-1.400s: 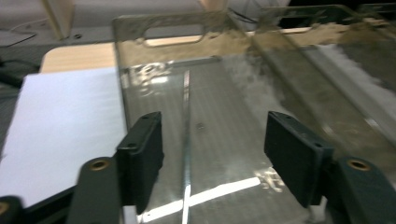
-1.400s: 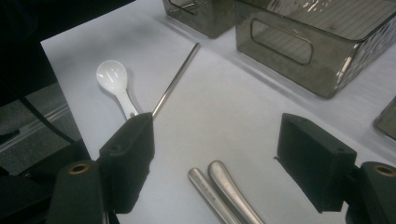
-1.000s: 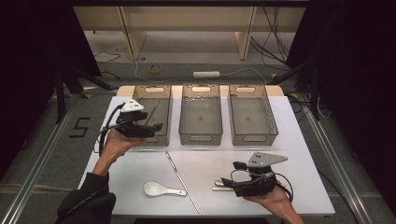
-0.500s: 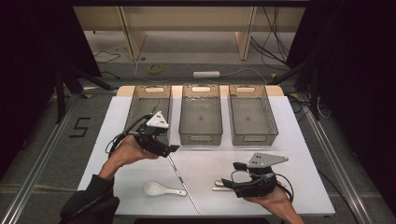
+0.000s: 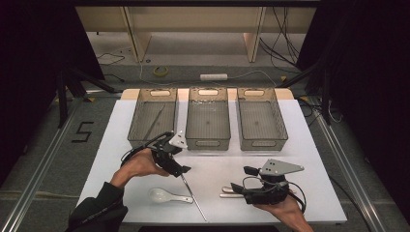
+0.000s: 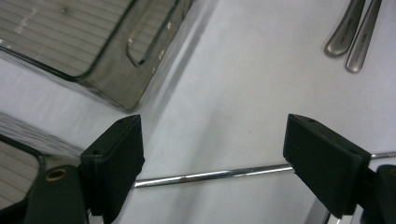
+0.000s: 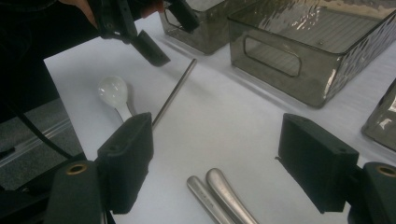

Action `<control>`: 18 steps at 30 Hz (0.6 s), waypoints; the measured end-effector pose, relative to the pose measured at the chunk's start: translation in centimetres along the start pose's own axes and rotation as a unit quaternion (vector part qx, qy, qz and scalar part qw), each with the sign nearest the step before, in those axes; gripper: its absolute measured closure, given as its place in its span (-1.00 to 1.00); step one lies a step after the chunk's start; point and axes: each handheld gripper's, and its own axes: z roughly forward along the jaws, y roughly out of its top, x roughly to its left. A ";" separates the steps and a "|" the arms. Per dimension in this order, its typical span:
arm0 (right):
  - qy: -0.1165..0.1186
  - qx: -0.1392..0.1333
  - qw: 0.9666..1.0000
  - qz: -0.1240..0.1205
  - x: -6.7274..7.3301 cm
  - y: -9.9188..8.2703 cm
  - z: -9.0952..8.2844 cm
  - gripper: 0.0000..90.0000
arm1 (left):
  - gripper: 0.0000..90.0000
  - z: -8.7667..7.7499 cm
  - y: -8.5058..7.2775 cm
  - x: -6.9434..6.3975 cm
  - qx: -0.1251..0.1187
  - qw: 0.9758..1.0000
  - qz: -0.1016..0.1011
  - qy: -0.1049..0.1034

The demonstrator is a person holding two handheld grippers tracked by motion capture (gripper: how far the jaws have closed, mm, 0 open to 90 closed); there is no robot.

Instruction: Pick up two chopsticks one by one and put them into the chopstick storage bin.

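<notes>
I see the white table (image 5: pixel 309 145) carrying three clear bins (image 5: pixel 208 118) along its far edge, with a white spoon (image 5: pixel 163 195), a metal rod (image 5: pixel 193 195) and two metal handles (image 5: pixel 231 192) near the front edge

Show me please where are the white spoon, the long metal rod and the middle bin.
white spoon (image 5: pixel 159 195), high view, on its bowl.
long metal rod (image 6: pixel 210 174), left gripper view, on the middle of its shaft between the jaws.
middle bin (image 5: pixel 208 143), high view, on its near wall by the handle cutout.
</notes>
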 end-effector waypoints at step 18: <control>0.009 0.012 1.000 -0.003 0.1 -0.1 0.4 -0.39 | -0.55 3.4 -0.7 -0.2 0.082 0.995 0.047 -0.041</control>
